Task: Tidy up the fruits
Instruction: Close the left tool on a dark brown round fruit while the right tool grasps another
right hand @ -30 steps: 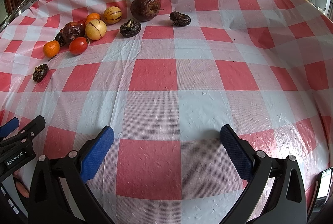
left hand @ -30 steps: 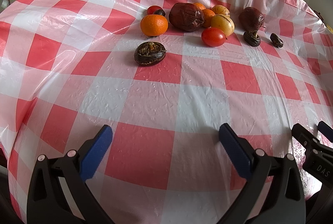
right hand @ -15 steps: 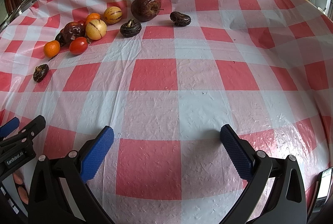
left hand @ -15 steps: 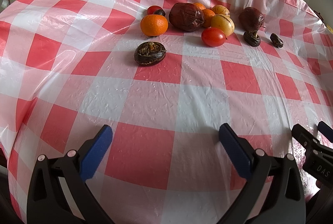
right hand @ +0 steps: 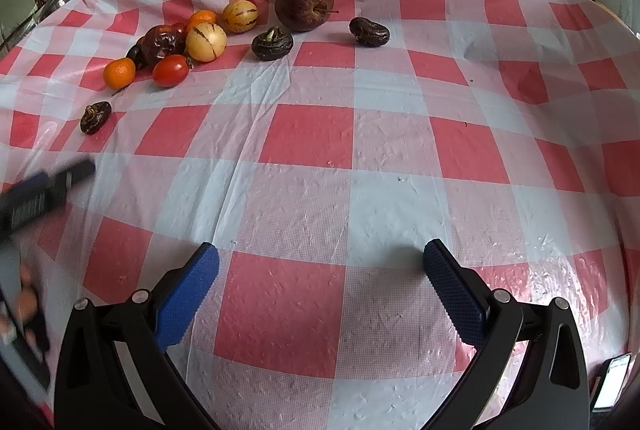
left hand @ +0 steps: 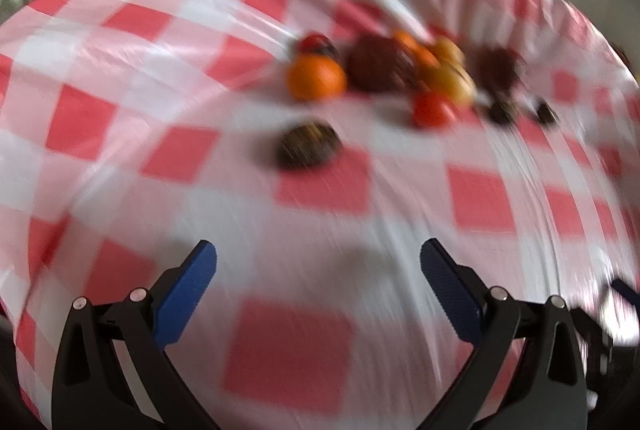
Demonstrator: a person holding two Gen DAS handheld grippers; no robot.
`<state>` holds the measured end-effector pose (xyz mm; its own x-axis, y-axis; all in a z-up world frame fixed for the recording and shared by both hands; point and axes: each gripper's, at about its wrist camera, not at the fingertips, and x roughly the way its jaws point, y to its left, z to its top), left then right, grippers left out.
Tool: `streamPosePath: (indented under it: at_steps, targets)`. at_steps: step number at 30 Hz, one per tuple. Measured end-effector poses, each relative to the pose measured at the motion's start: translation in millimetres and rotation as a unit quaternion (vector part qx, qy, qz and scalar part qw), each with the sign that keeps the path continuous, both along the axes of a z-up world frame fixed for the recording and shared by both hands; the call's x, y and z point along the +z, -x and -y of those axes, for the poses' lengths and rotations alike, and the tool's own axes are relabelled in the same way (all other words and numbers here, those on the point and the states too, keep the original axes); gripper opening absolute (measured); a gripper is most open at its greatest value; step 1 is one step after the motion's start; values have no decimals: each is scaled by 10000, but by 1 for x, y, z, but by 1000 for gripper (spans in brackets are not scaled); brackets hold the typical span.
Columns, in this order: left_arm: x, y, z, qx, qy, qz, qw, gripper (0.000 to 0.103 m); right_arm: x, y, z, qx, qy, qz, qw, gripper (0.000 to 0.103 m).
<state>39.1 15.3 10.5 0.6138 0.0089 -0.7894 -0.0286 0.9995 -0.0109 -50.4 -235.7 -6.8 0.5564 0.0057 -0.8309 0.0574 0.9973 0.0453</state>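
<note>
A cluster of fruits [right hand: 200,38], including an orange [right hand: 119,72], a tomato [right hand: 170,70] and a dark apple [right hand: 304,4], sits at the far left of a red-and-white checked table [right hand: 320,190]. Both the left hand-held gripper [left hand: 318,258] and right hand-held gripper [right hand: 320,262] hover nearer, jaws spread wide, empty. The left view is blurred.

The whole left-wrist view is smeared, so the fruits [left hand: 384,78] show only as coloured blobs. The left claw [right hand: 44,190] is blurred, cut off by the frame edge.
</note>
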Motion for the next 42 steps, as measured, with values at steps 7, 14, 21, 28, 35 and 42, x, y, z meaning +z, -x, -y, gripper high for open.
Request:
streamPosePath:
  at_steps: [7, 14, 21, 28, 35, 42]
  targets:
    - [-2, -60, -5, 162, 40, -71, 9998, 79, 1, 0, -1, 10, 1, -8, 10000, 99]
    - [-2, -60, 0, -1, -11, 14, 10000, 42, 11, -36, -9, 317, -430, -26, 9986, 97]
    - [-1, -58, -9, 3, 349, 70, 9994, 42, 13, -130, -15, 462, -242, 89, 9986, 80]
    - [-1, -56, -14, 3, 491, 95, 9988, 42, 11, -195, -25, 589, 80, 137, 9981, 67]
    - [-1, -55, -15, -50, 553, 112, 9984, 42, 17, -200, -40, 831, 268, 437, 9952, 41]
    - [-1, -54, -15, -71, 561, 111, 9983, 42, 18, -201, -19, 571, -68, 457, 9973, 41]
